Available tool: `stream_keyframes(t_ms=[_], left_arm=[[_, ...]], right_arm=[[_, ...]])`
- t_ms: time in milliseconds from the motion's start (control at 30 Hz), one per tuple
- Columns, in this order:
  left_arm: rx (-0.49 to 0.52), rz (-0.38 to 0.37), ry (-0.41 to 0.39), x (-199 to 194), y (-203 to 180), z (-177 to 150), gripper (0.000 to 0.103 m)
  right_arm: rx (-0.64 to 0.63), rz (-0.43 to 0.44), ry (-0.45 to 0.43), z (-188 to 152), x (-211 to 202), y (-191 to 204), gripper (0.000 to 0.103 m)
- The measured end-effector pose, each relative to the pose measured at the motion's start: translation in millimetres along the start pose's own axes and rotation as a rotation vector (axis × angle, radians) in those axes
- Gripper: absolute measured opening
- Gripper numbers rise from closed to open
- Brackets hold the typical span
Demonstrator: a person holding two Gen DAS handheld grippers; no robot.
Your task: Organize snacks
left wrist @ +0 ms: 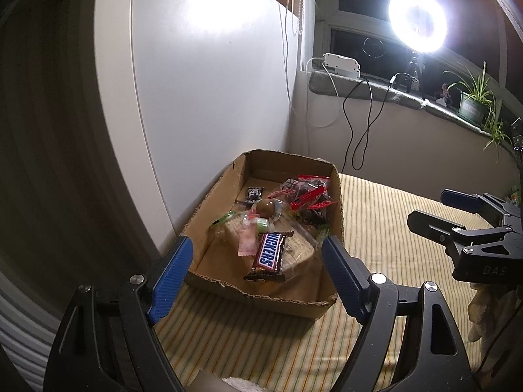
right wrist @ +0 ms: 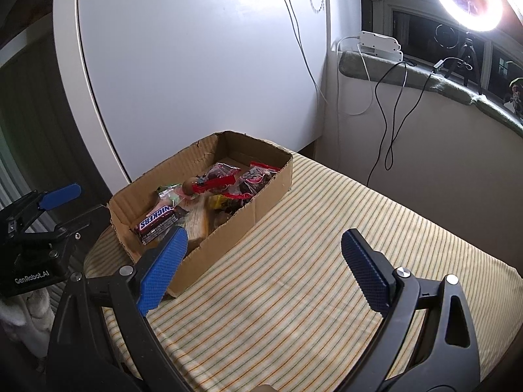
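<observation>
A shallow cardboard box (left wrist: 336, 215) stands on the striped tablecloth, also in the right wrist view (right wrist: 228, 228). Inside lie a Snickers bar (left wrist: 269, 256) (right wrist: 158, 220), red-printed clear packets (left wrist: 304, 192) (right wrist: 255, 176), a brown round sweet (left wrist: 266, 209) and other small wrapped snacks. My left gripper (left wrist: 256, 254) is open and empty, its blue fingers either side of the box's near end. My right gripper (right wrist: 264, 248) is open and empty over the cloth, just right of the box. Each gripper shows in the other's view, the right (left wrist: 434, 210) and the left (right wrist: 72, 202).
The striped tablecloth (right wrist: 310, 277) stretches to the right of the box. A white panel (left wrist: 202, 81) stands behind the box. A ring light (left wrist: 418, 18), cables (left wrist: 362, 121), a white power strip (left wrist: 341, 63) and a potted plant (left wrist: 474, 98) sit at the windowsill.
</observation>
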State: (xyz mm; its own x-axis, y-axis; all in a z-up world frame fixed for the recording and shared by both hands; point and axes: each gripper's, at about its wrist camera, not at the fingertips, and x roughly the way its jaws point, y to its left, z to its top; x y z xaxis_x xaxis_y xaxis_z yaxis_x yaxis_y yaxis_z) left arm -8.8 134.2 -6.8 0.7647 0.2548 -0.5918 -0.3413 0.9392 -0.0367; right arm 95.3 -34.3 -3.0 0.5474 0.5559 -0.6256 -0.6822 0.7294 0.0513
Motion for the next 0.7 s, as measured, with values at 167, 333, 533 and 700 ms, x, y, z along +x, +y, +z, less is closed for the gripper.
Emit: stream_keyframes(t_ms=[167, 333, 533, 700], left_arm=[[0.004, -0.001, 0.0, -1.0, -1.6, -0.1, 0.081], [0.006, -0.002, -0.003, -2.0, -2.3, -0.6, 0.081], [0.011, -0.004, -0.001, -1.5, -4.5, -0.8, 0.081], [0.003, 0.004, 0.005, -0.6, -3.5, -0.1, 0.081]], right_arm=[[0.0, -0.002, 0.001, -0.6, -0.4, -0.7, 0.097], [0.002, 0.001, 0.0, -1.6, -0.4, -1.1, 0.097], [0.002, -0.002, 0.001, -1.6, -0.2, -0.8, 0.097], [0.004, -0.003, 0.003, -2.0, -0.2, -1.4, 0.097]])
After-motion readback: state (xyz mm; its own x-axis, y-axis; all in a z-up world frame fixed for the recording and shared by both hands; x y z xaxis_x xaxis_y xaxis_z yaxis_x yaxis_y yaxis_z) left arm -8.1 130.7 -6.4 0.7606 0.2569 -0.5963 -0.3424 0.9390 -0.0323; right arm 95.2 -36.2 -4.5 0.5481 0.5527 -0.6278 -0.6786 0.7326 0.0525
